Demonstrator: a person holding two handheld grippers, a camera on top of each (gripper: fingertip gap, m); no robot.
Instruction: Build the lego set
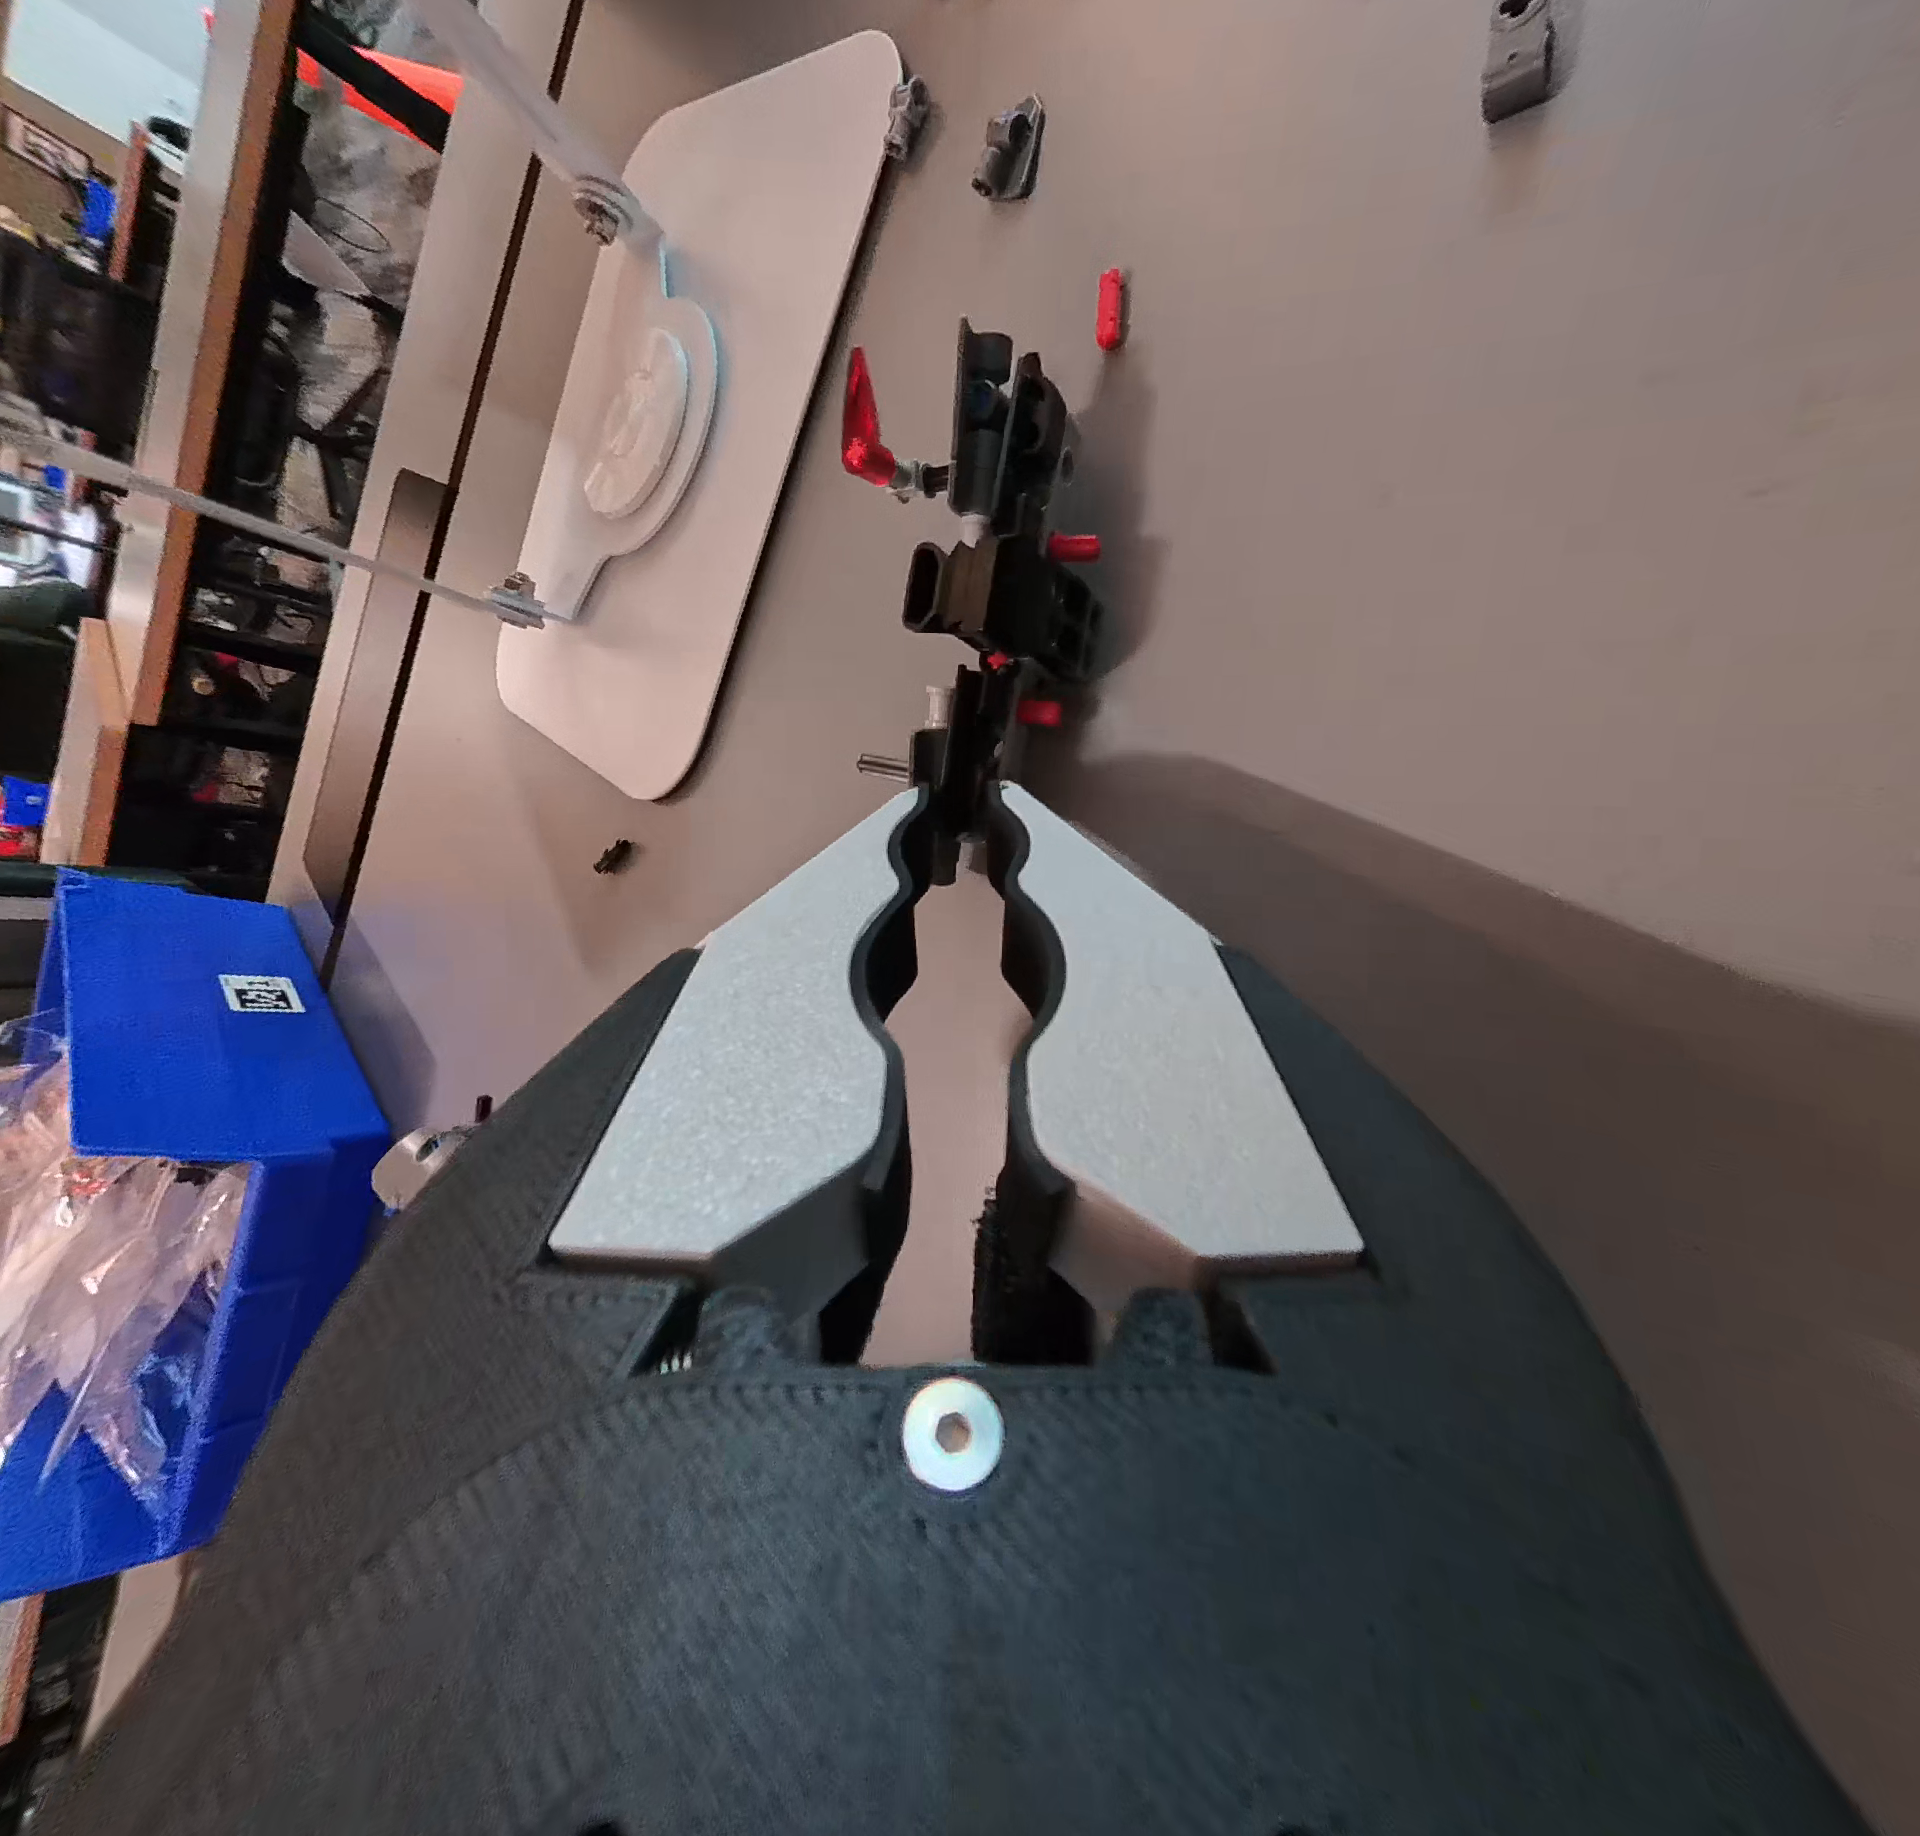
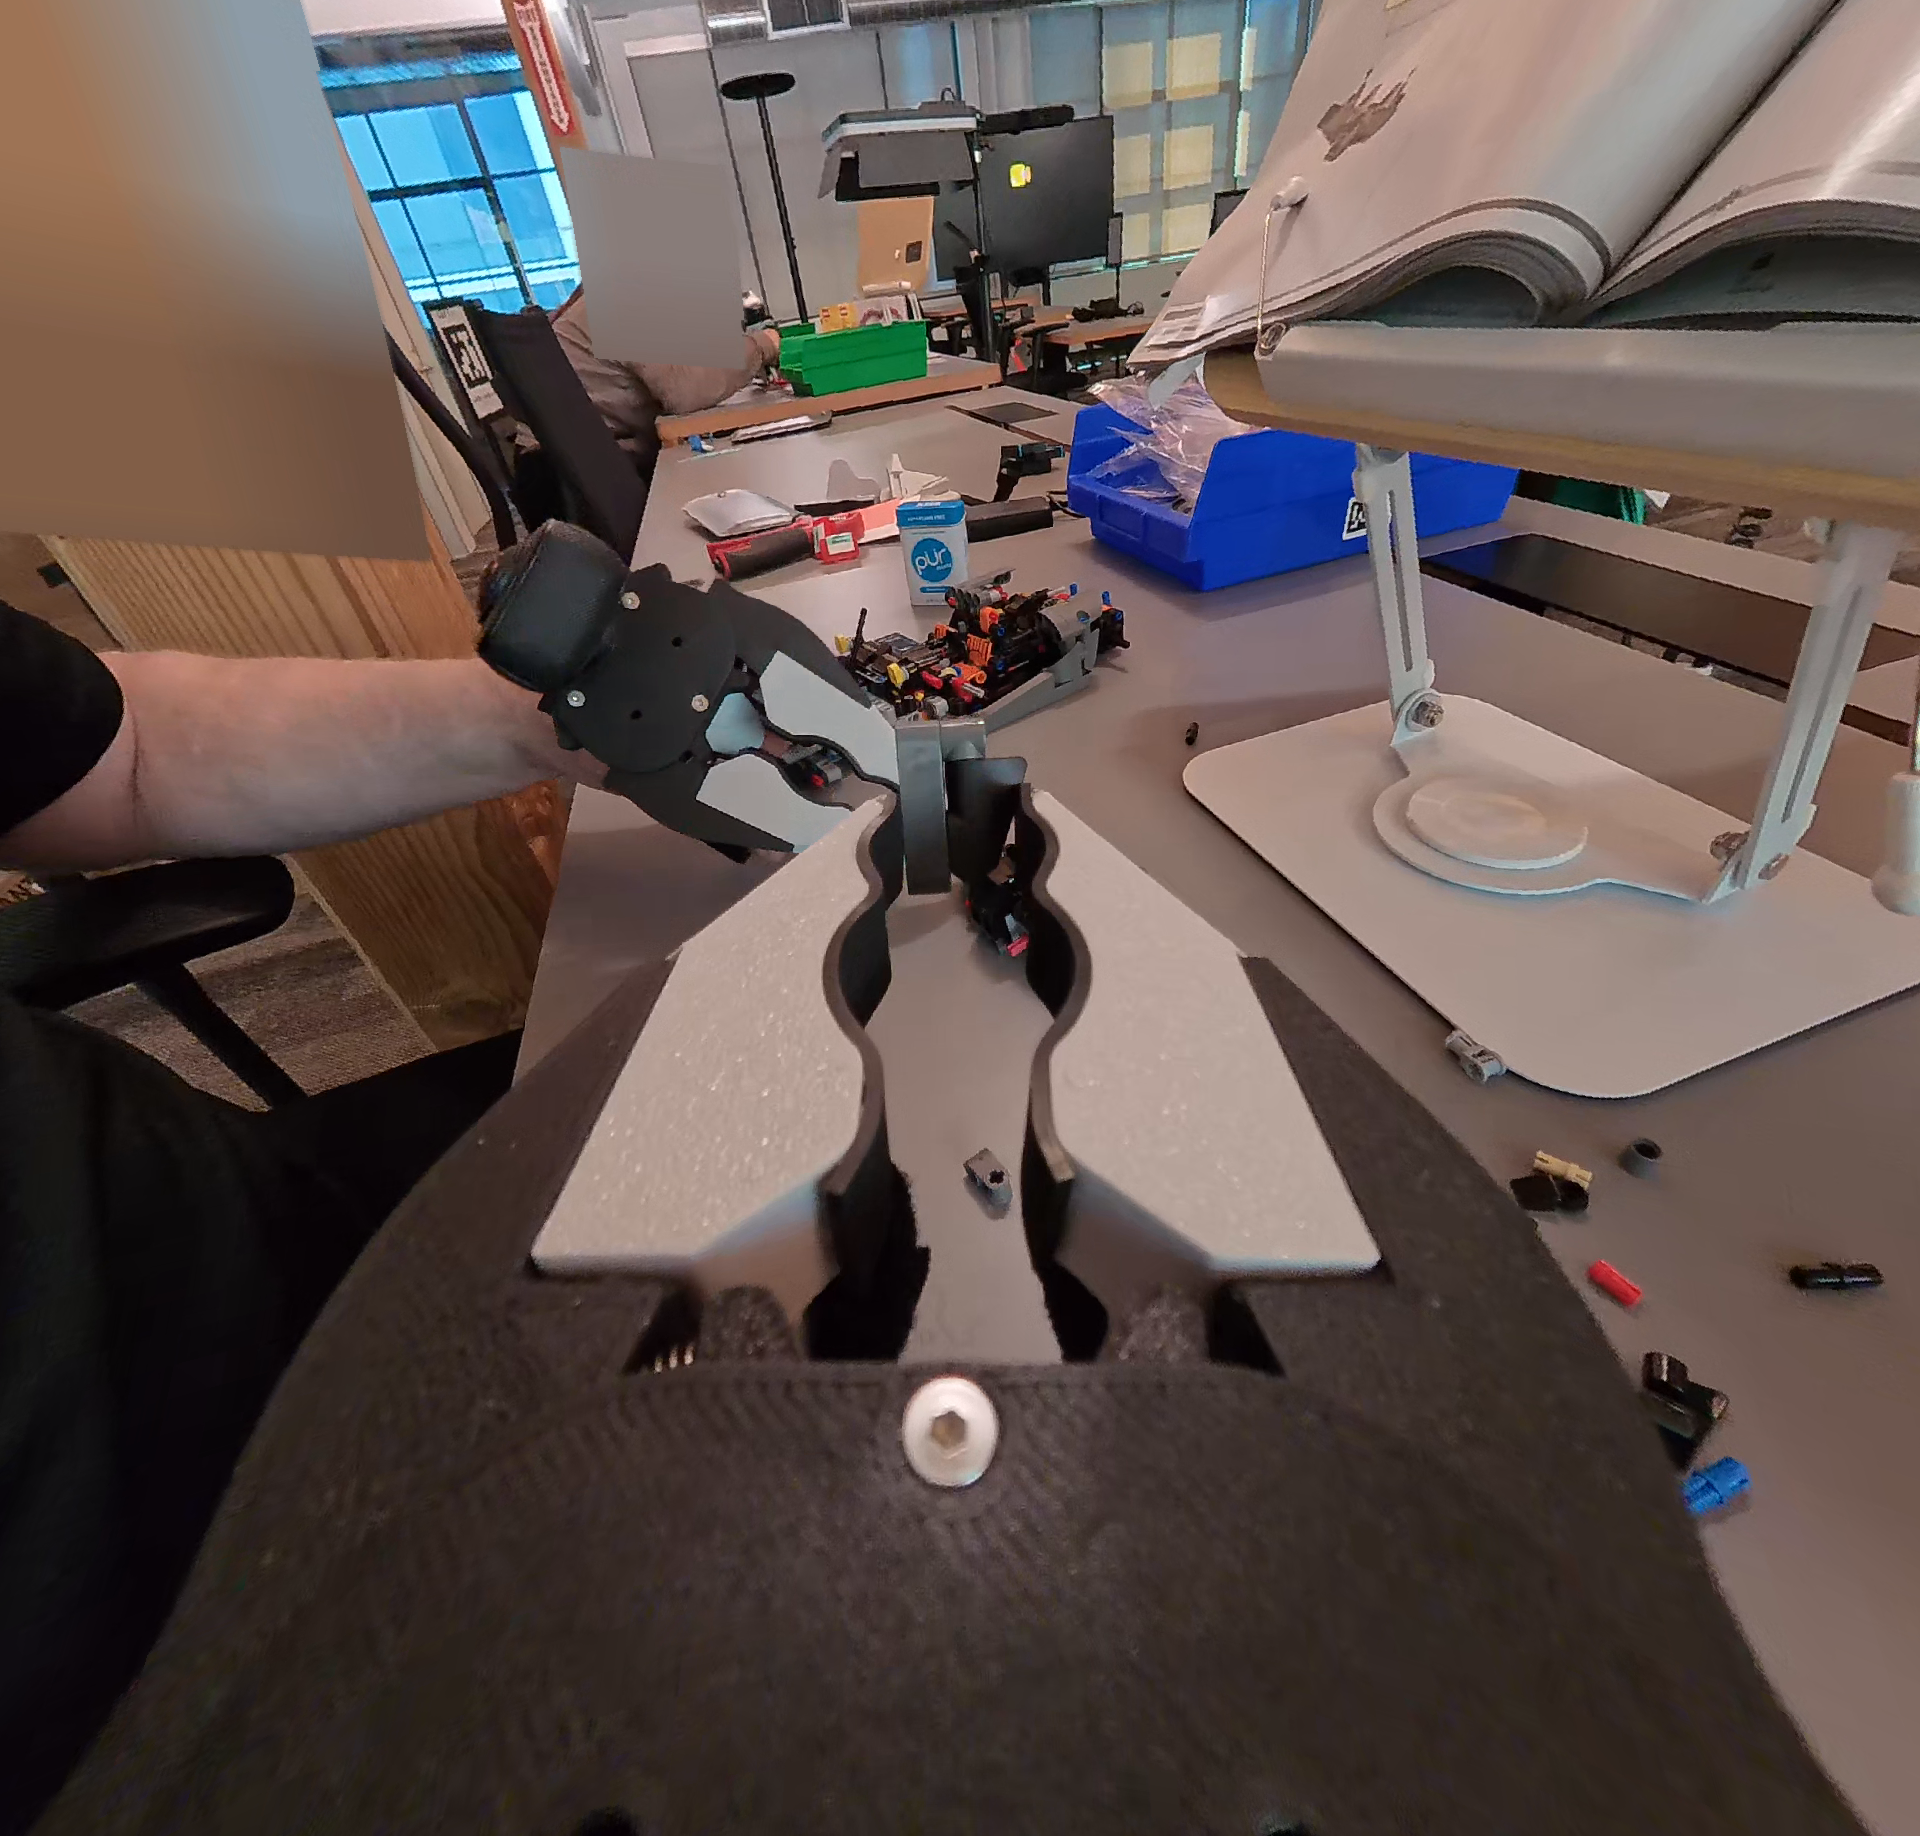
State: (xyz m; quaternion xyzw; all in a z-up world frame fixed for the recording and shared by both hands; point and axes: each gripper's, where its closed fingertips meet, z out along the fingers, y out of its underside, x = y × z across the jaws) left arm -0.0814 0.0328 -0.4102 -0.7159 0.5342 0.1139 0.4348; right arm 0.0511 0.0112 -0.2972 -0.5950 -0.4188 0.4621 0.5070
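Note:
In the left wrist view my left gripper [image 1: 961, 830] is shut on the near end of a black lego sub-assembly [image 1: 1013, 560] with red pins, held out over the grey table [image 1: 1455, 539]. In the right wrist view my right gripper [image 2: 961, 825] is closed on a grey and black lego piece [image 2: 923, 810] that fills the gap between its tips. The left gripper [image 2: 883, 768] comes in from the left, its tips right beside that piece. A bit of black and red lego [image 2: 1000, 919] shows just below the tips.
A larger lego car build [image 2: 987, 643] sits farther back. An open instruction book [image 2: 1558, 124] rests on a white stand [image 2: 1558, 955] to the right. A blue bin [image 2: 1247, 508] holds plastic bags. Loose small pieces lie on the table, such as a grey connector [image 2: 987, 1178], a red pin [image 2: 1614, 1280] and a blue pin [image 2: 1714, 1485]. Left tips and right tips are each some 12 cm from the grey connector [image 2: 987, 1178]. Look for it in the left wrist view [image 1: 1518, 102] too.

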